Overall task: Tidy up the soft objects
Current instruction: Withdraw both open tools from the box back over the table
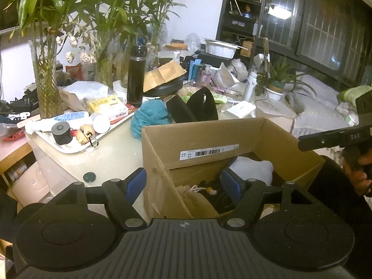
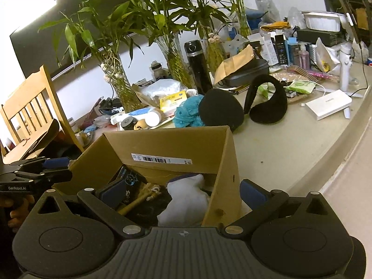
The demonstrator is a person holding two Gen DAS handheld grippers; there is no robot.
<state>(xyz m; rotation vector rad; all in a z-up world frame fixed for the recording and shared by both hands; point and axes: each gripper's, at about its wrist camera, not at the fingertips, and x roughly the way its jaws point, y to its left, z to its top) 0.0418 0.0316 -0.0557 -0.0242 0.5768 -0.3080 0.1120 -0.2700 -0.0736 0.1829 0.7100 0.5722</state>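
An open cardboard box (image 1: 209, 139) (image 2: 172, 144) stands on the table's near part. Inside lie a white soft item (image 1: 253, 166) (image 2: 186, 197), a beige drawstring pouch (image 1: 193, 197) and dark things. My left gripper (image 1: 183, 182) is open and straddles the box's left wall. My right gripper (image 2: 183, 191) is open and straddles the box's right wall. Beyond the box lie black earmuffs (image 1: 200, 107) (image 2: 241, 104) and a teal bath pouf (image 1: 148, 116) (image 2: 188, 111).
A white tray (image 1: 69, 144) of toiletries sits left. Glass vases of bamboo (image 1: 46, 79) (image 2: 121, 86), a black flask (image 1: 136, 74) (image 2: 198, 66) and clutter fill the back. A white box (image 2: 327, 103) lies right. A wooden chair (image 2: 30, 107) stands left.
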